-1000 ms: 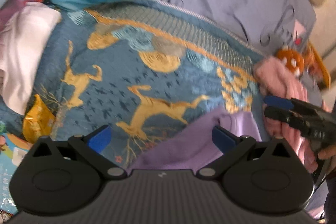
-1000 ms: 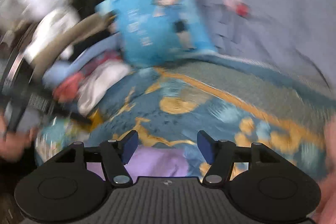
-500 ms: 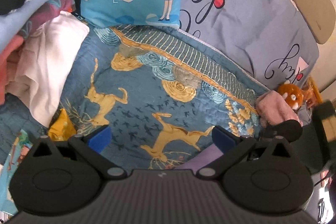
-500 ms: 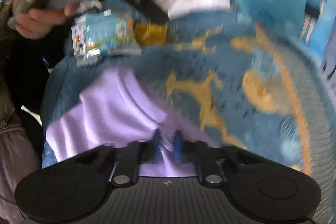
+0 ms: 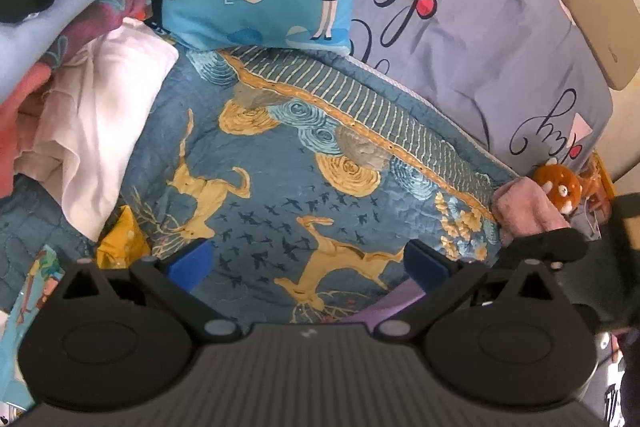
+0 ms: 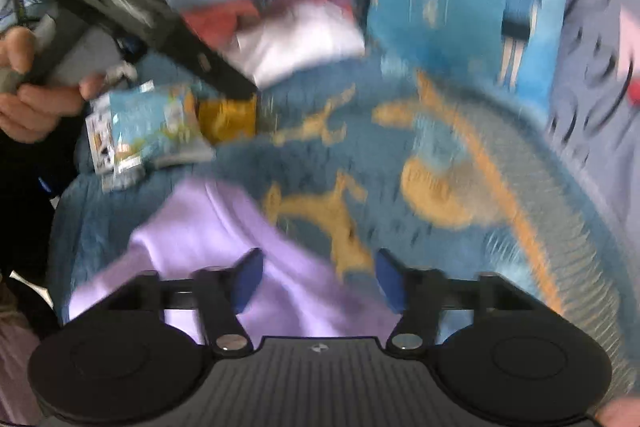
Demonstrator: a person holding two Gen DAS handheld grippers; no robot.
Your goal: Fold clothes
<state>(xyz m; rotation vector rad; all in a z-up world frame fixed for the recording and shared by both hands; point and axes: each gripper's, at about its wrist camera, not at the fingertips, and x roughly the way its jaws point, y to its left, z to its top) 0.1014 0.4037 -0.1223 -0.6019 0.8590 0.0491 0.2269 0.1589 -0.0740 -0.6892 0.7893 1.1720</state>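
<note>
Left gripper (image 5: 306, 261): pointed steeply downward; blue-padded fingers (image 5: 188, 259) stood wide apart, nothing clamped between them.
Left hand (image 6: 36, 95): seen in the right wrist view, bare fingers wrapped round the left gripper's handle, at upper left.
Right gripper (image 6: 318, 277): tilted steeply down, view blurred; jaws were opening, blue pads (image 6: 248, 277) clear of contact, purple cloth lying under and between them.
Right hand: not clearly visible.
</note>
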